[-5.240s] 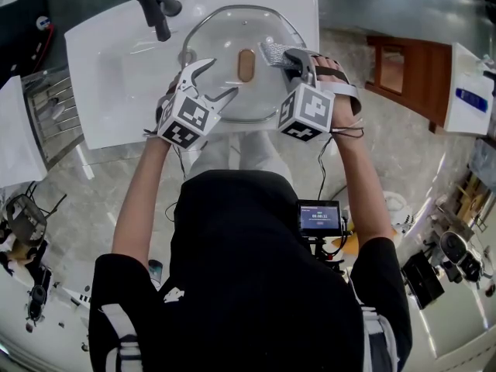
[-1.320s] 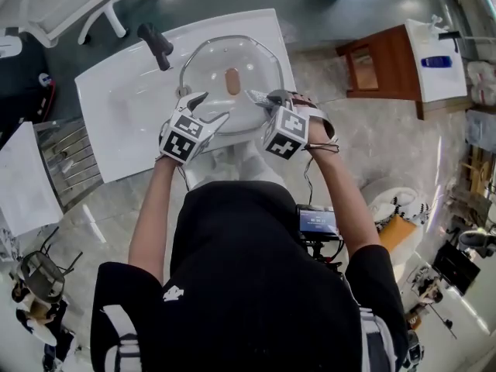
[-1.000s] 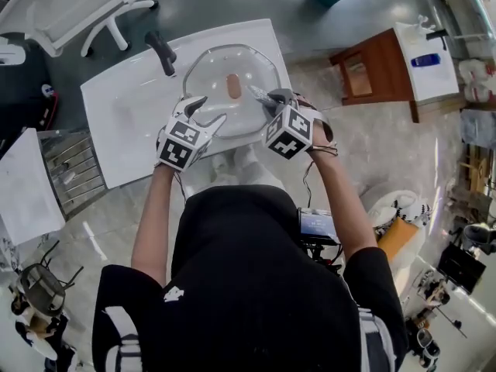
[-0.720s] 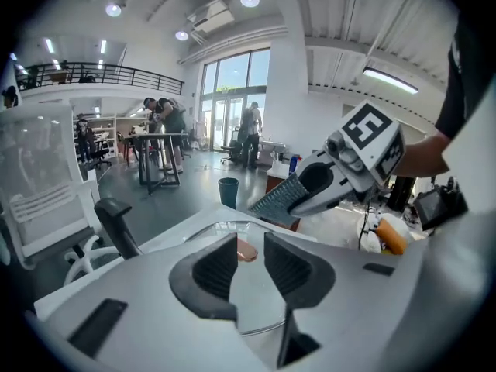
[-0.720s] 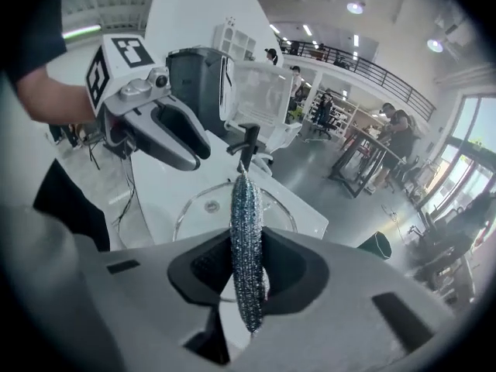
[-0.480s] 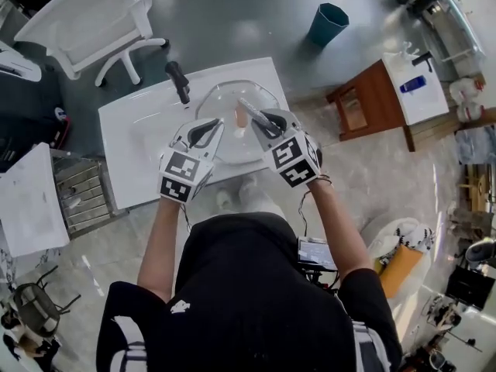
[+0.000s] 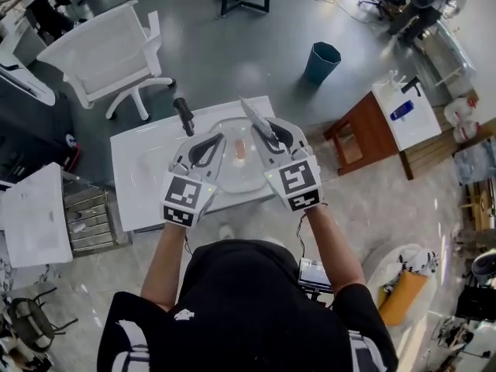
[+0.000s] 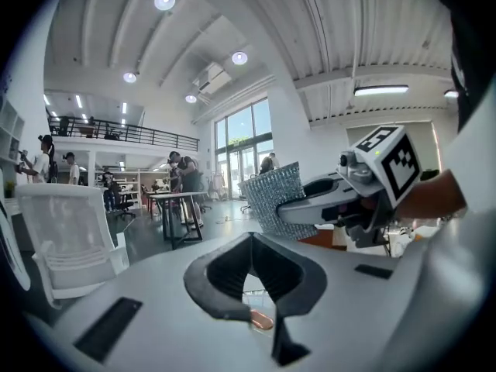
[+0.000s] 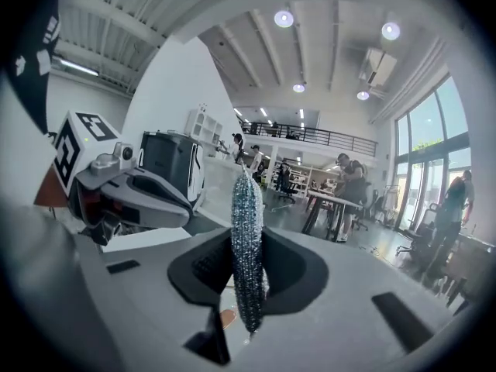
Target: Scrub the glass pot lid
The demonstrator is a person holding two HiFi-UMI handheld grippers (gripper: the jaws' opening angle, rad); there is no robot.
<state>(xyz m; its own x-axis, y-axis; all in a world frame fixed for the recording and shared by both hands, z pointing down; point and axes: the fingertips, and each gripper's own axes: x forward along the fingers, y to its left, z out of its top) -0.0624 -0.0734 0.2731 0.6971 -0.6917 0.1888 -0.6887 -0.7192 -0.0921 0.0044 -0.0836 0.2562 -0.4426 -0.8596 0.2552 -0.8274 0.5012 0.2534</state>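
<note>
Both tools are hanging well above the glass pot lid (image 7: 229,170), which is lying dome-up in the basin of the white counter (image 7: 138,183). The left hand-held gripper (image 7: 209,141) is pinched together on nothing. The right hand-held gripper (image 7: 271,135) is clamping the silver scouring pad (image 7: 253,115) edge-on.

If more scrubbing is wanted, the pad probably needs laying flat on the glass (not edge-first) while the left tool is steadying the rim, working around the brown knob (image 7: 240,149).

Compared with a second earlier, both tools are now sitting clear of the lid rather than at it. The left jaws have just been closing, with nothing between them.
</note>
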